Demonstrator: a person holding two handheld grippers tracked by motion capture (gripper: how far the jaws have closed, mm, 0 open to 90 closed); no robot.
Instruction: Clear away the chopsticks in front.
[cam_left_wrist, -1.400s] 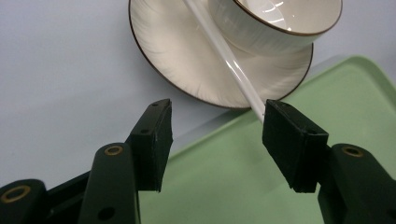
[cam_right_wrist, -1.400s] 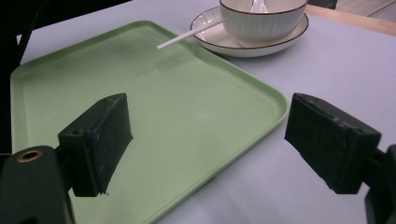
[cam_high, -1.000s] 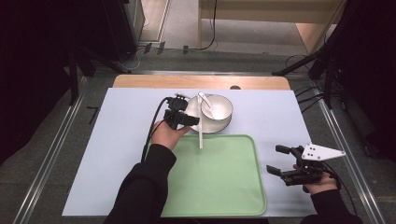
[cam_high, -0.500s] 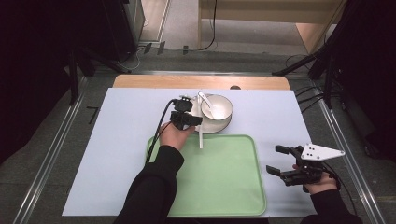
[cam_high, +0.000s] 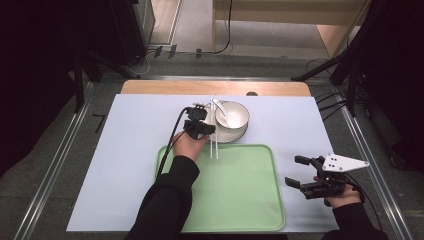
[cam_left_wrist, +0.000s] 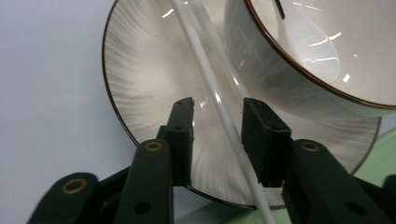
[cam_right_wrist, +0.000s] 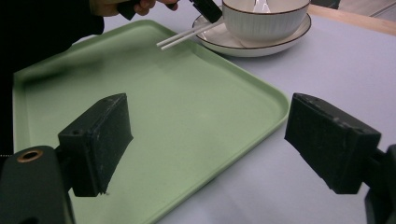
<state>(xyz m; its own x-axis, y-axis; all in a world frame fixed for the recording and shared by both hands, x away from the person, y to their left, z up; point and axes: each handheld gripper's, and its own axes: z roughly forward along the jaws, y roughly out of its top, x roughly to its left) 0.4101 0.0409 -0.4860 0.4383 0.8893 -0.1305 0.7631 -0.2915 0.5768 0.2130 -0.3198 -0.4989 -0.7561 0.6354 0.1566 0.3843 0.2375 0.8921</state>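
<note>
A pair of white chopsticks (cam_high: 213, 142) lies with its far end on a white plate (cam_high: 235, 135) and its near end over the green tray (cam_high: 235, 185). On the plate stands a white bowl (cam_high: 235, 114) with a white spoon (cam_high: 220, 111) in it. My left gripper (cam_high: 207, 129) is at the plate's left rim. In the left gripper view its jaws stand apart on either side of the chopsticks (cam_left_wrist: 196, 60), above the plate (cam_left_wrist: 140, 79) and next to the bowl (cam_left_wrist: 280, 79). My right gripper (cam_high: 294, 170) hangs open and empty just right of the tray (cam_right_wrist: 177, 93).
A pale blue mat (cam_high: 140, 150) covers the table, and a wooden strip (cam_high: 165, 87) runs along its far edge. Metal rails flank both sides. The tray has nothing lying flat in it.
My left gripper has moved right from the plate's left side onto the chopsticks, and its jaws now straddle them. The right gripper has stayed in place.
</note>
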